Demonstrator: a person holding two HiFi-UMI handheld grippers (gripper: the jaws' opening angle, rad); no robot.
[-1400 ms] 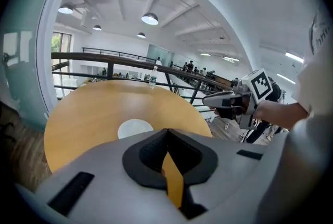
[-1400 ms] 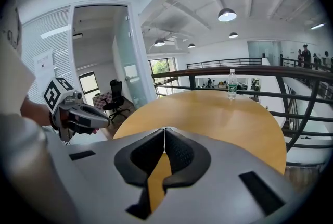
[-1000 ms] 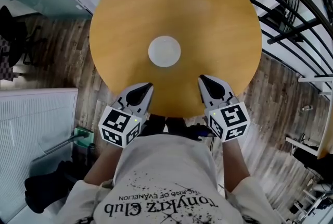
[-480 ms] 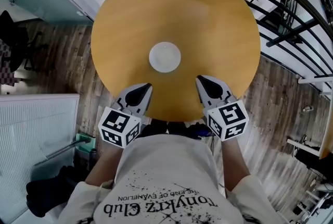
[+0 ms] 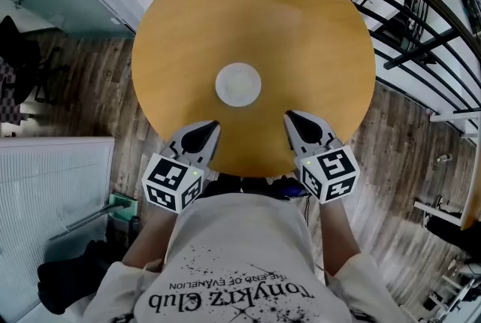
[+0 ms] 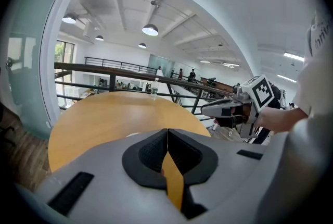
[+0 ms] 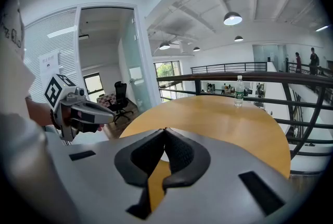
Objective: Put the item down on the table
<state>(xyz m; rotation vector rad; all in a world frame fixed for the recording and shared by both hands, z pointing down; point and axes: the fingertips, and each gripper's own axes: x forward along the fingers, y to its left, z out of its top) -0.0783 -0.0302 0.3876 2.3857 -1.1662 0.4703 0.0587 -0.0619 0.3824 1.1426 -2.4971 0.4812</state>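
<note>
over table [image 5: 301, 28] edge | l gripper [image 5: 213, 125] + r gripper [image 5: 289, 116] abreast, tilted down | fingers both clenched, empty

Office mezzanine: glass partition [image 7: 132, 61], swivel chair [image 7: 120, 94], railing [image 7: 234, 78].

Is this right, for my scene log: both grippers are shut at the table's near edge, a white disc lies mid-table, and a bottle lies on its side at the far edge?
No: the bottle stands upright at the far edge, as the right gripper view shows. The rest holds.
</note>
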